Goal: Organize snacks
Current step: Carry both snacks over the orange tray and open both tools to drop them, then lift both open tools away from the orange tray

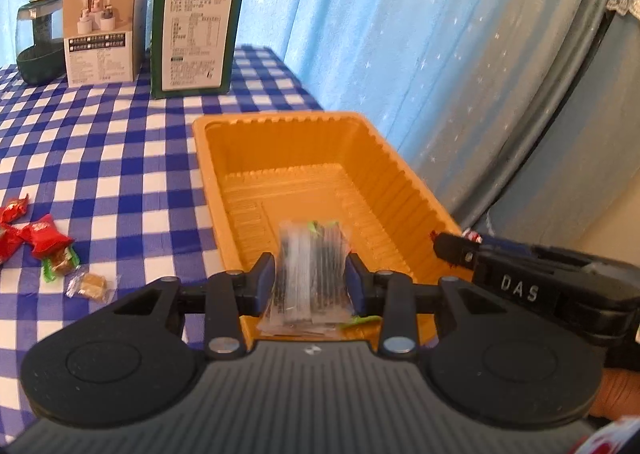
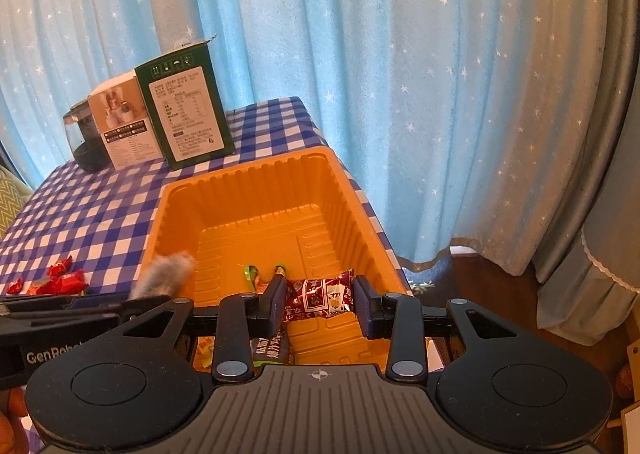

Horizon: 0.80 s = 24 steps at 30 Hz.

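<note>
Snacks over one orange tray point(image 1: 394, 169) — left gripper point(image 1: 311, 278) jaws grasping a clear packet point(image 1: 308, 266), right gripper point(image 2: 320, 300) jaws a red packet point(image 2: 320, 296).

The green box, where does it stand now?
In the left wrist view the green box stands upright at the far left of the checked table, beside a white box, behind the orange tray.

The left gripper point(image 1: 311, 278) tilts downward, its 2 fingers point(image 1: 262, 274) narrowly apart. Beside it, the right gripper point(image 2: 320, 300) tilts down likewise, fingers point(image 2: 366, 304) set at a similar narrow gap.
</note>
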Each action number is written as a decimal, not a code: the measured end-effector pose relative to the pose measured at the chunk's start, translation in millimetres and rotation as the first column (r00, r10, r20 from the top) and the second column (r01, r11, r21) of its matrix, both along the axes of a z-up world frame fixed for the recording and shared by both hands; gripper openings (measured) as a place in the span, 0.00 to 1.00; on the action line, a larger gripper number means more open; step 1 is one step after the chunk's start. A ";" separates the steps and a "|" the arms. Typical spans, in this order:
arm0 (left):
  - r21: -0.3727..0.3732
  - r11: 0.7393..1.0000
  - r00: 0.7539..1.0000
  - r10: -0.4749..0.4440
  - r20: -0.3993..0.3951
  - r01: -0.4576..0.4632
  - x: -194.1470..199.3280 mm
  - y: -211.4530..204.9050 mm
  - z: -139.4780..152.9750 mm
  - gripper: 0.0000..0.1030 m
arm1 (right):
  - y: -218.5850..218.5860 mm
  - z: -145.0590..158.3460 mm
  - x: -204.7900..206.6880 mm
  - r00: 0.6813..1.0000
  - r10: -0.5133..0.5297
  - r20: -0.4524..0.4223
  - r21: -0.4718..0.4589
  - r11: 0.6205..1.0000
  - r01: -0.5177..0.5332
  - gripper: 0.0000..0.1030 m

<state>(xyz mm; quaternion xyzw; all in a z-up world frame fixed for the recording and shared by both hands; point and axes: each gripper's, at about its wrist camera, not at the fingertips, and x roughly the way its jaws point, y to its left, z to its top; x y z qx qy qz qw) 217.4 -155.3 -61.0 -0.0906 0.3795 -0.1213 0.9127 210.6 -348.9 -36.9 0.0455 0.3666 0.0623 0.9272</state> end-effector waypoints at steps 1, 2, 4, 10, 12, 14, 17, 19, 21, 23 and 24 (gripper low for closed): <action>0.003 1.000 1.000 0.001 0.004 -0.001 0.3 -0.1 0.6 0.43 | 0.1 0.0 0.1 1.000 -0.001 0.000 -0.001 1.000 0.001 0.36; 0.001 1.000 1.000 0.001 0.011 -0.001 0.1 0.9 1.6 0.43 | 0.2 -0.2 0.1 1.000 -0.001 0.000 -0.001 1.000 0.001 0.36; 0.006 1.000 1.000 0.013 0.019 -0.013 -2.2 4.9 3.5 0.43 | 0.2 -0.3 0.2 1.000 0.000 0.000 0.003 1.000 0.000 0.36; 0.013 0.999 0.998 0.050 0.023 -0.051 -13.3 20.3 5.7 0.43 | 5.2 1.2 0.9 1.000 0.014 0.002 0.008 1.000 -0.014 0.36; 0.012 0.998 0.998 0.057 0.019 -0.057 -16.5 24.7 5.8 0.43 | 7.7 2.7 0.4 1.000 0.022 0.006 0.010 1.000 -0.022 0.36; 0.008 0.998 0.998 0.064 0.019 -0.064 -19.7 28.9 6.3 0.44 | 9.5 4.2 1.3 1.000 0.028 0.007 0.017 0.999 -0.028 0.36; 0.013 0.997 0.997 0.075 0.021 -0.075 -23.8 34.4 7.2 0.47 | 8.9 6.4 3.9 0.999 0.044 0.009 0.057 0.997 -0.045 0.36; 0.026 0.997 0.997 0.078 0.020 -0.078 -26.2 37.6 7.4 0.48 | 7.4 7.7 6.9 0.998 0.063 0.005 0.095 0.994 -0.063 0.42; 0.031 0.996 0.996 0.083 0.021 -0.083 -29.1 41.4 7.3 0.51 | 6.8 11.2 7.6 0.999 0.052 0.012 0.099 0.994 -0.053 0.66; 0.039 0.995 0.996 0.089 0.020 -0.090 -33.0 45.4 7.2 0.54 | 3.8 15.1 4.3 0.999 0.039 0.033 0.109 0.993 -0.042 0.74; 0.042 0.995 0.996 0.091 0.020 -0.092 -35.4 47.6 7.2 0.54 | 2.8 17.0 3.0 0.999 0.035 0.034 0.110 0.993 -0.039 0.74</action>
